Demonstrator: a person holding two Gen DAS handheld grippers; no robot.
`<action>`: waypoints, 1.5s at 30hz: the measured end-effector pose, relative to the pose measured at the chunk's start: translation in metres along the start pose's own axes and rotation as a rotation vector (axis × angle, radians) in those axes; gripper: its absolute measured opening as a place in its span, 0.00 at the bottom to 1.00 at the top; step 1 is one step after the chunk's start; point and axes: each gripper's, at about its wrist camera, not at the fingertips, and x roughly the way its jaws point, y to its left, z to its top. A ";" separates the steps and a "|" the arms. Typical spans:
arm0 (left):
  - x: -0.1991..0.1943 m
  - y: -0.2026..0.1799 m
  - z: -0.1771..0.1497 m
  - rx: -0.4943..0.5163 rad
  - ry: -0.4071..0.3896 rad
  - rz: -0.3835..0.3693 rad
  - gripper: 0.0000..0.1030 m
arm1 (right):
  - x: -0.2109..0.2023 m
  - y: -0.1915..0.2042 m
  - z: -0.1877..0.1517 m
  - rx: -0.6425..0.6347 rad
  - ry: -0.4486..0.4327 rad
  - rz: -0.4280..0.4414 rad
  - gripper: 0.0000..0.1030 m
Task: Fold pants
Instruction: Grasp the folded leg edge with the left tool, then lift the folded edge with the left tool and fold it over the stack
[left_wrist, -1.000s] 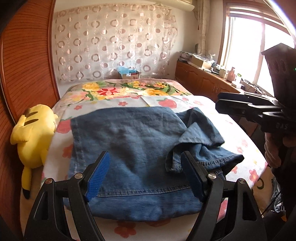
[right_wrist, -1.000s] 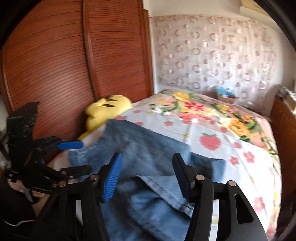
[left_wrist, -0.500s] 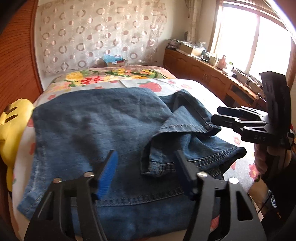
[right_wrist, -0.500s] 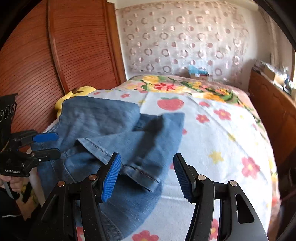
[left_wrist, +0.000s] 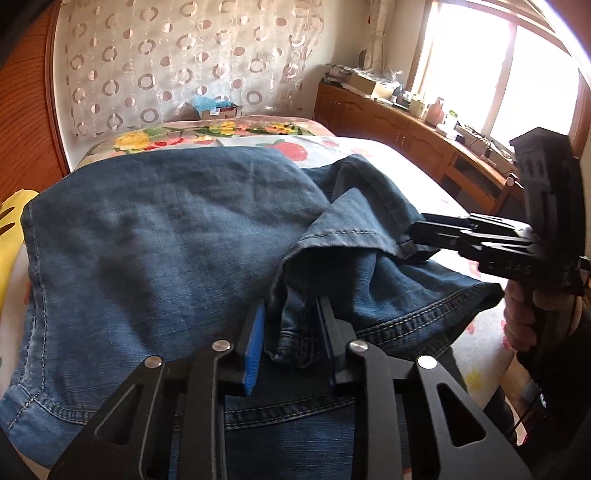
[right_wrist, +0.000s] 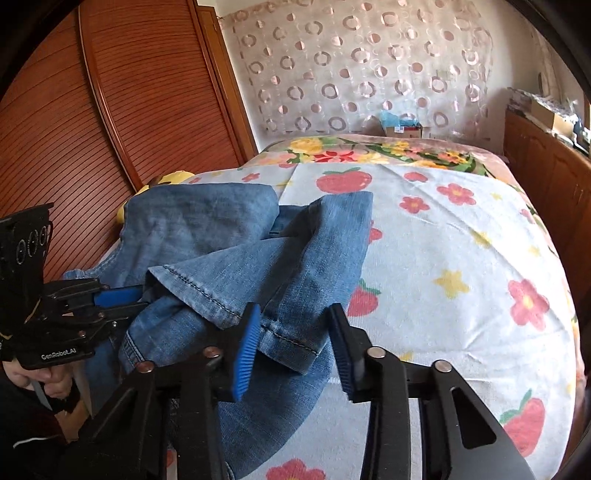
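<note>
Blue denim pants lie on the floral bed, one leg bunched and folded over at the right. My left gripper has narrowed its jaws around a raised fold of hem but a gap still shows; it also appears in the right wrist view. My right gripper is open, its blue pads straddling the hemmed corner of the leg. In the left wrist view the right gripper sits at that hem corner.
A floral bedsheet covers the bed. A yellow plush toy lies at the left edge by the wooden wardrobe. A wooden cabinet with clutter runs under the window on the right. A small box stands at the headboard.
Both grippers moved forward and down onto the bunched leg. The left jaws narrowed around the fold; the right jaws narrowed around the hem corner.
</note>
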 end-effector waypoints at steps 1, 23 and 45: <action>0.000 0.000 0.000 0.002 0.001 0.003 0.26 | 0.000 -0.005 -0.003 0.006 0.003 0.005 0.33; 0.004 -0.009 -0.006 0.007 -0.004 0.020 0.18 | 0.020 -0.022 -0.010 0.012 0.032 0.007 0.13; -0.117 -0.018 0.019 0.049 -0.300 0.018 0.09 | -0.036 0.014 0.070 -0.126 -0.185 0.101 0.04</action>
